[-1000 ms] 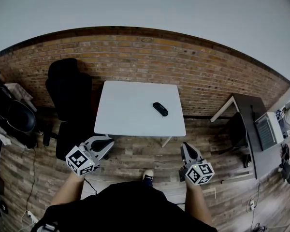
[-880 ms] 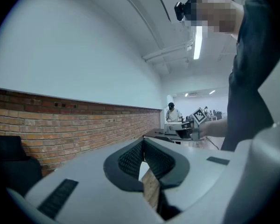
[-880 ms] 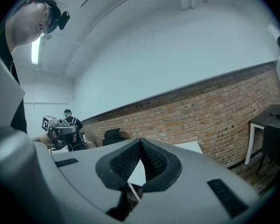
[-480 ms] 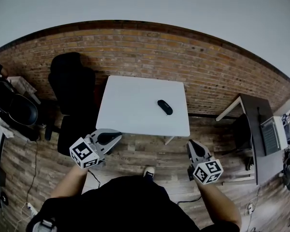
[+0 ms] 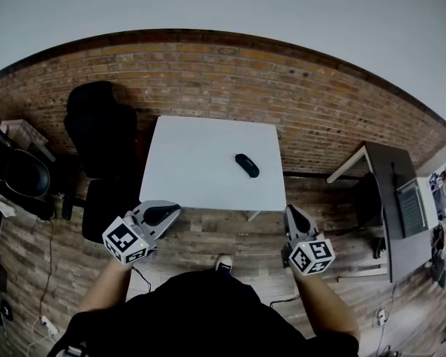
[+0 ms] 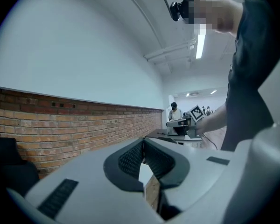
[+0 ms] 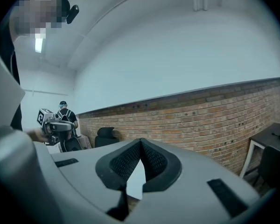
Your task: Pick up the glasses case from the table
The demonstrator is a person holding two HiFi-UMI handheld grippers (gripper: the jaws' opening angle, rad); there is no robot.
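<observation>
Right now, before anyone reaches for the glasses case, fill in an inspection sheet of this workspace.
Surface: white table, bare but for the case.
Job's things: dark glasses case lies on the table's right half, untouched.
Clutter: nothing seen on the table.
Grippers: left gripper and right gripper both shut, empty, short of the table's near edge.
Cables: thin cable on the floor at left.
Surroundings: brick wall behind; black chair left of the table; dark desk with a laptop at right; wooden floor.

Glasses case (image 5: 247, 165) on table (image 5: 193, 162), right of centre; chair (image 5: 100, 129) left of table; brick wall (image 5: 282, 88) behind; desk (image 5: 390, 192) far right.
</observation>
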